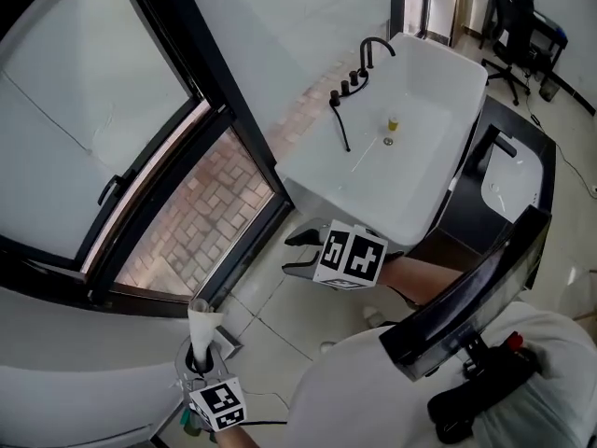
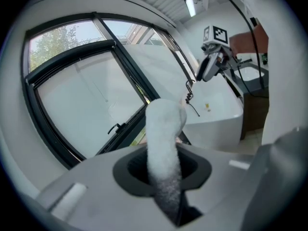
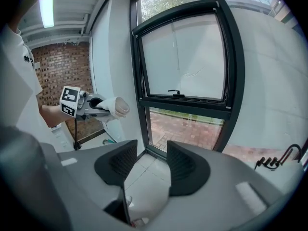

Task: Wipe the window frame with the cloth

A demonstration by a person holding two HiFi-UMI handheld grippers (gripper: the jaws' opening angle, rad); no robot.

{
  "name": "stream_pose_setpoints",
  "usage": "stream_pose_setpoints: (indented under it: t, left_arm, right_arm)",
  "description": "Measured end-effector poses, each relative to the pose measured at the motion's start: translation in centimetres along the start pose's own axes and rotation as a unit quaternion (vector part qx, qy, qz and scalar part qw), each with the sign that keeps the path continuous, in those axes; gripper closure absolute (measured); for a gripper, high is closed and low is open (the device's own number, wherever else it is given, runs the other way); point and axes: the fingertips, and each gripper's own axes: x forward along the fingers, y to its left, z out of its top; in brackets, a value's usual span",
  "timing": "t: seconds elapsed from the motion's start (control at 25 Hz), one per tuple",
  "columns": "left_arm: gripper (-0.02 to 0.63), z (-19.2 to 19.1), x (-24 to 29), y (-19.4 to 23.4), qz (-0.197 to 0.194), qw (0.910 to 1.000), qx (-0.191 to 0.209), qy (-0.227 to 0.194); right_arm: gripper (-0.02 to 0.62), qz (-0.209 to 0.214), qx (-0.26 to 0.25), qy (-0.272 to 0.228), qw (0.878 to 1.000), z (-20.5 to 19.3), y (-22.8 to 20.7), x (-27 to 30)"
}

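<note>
Cloth (image 2: pixel 163 129) pinched in left gripper (image 2: pixel 162 171); right gripper (image 3: pixel 151 166) agape, empty

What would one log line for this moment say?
left gripper: shut on cloth | right gripper: open, empty | cloth: short of window frame

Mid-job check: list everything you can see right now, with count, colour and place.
window frame: one, black, ahead of both grippers
window handle: one, black, on the sash's lower rail
cloth: one, white, sticking out of the left gripper
tub: one, white, beside the window
tap: one, black, on the tub's rim
office chair: one, black, beyond the tub
left gripper: shut on the cloth
right gripper: jaws apart, empty
</note>
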Motion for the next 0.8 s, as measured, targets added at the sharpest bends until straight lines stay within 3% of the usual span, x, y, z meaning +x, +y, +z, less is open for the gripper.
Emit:
stream_pose_setpoints:
  t: [0.8]
  left_arm:
    - [0.509,0.7,-1.7,-2.9,0.000,0.9999,0.000,0.012]
  right_arm:
    - [0.400,0.001,-0.010,-0.008,1.000,-1.1,0.7,-1.7]
